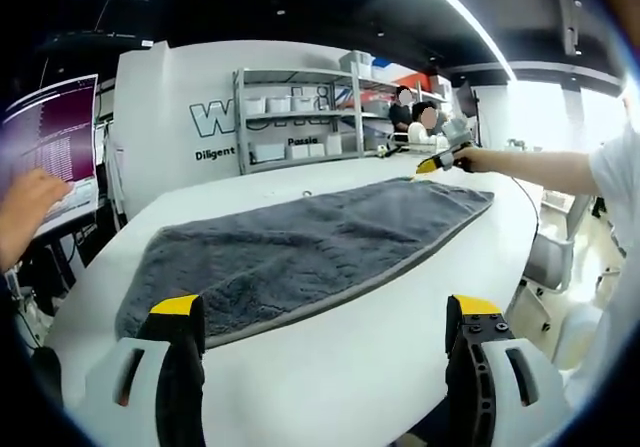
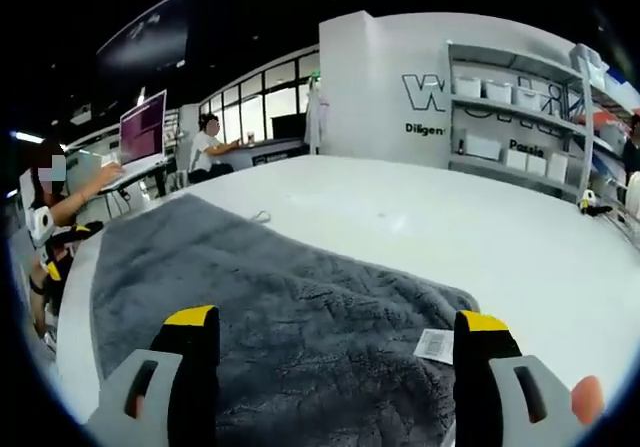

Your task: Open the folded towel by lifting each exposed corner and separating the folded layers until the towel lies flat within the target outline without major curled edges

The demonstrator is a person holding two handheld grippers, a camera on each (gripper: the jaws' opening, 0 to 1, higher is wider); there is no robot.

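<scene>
Grey plush: the towel [image 1: 310, 252] lies long and narrow across the white table [image 1: 370, 357], apparently one fold left along its length.
Left gripper [image 1: 325, 322]: jaws wide apart, nothing between them, hovering just short of the near long edge.
Right gripper [image 2: 340, 337]: jaws spread too, empty, poised over the far end; in the left gripper view it sits out at that end [image 1: 440, 162] on the person's outstretched arm.
Landmark: a white care label [image 2: 434, 344] lies by the corner close to the right jaw.
Handling: soft, limp, thick pile; it should drape and sag, not slip, so I judge a firm pinch is enough.
Where to grip: top layer only, at the bound edge [image 1: 400, 267] near each end corner, then peel it over together.
Outline: no target marking I can make out.
</scene>
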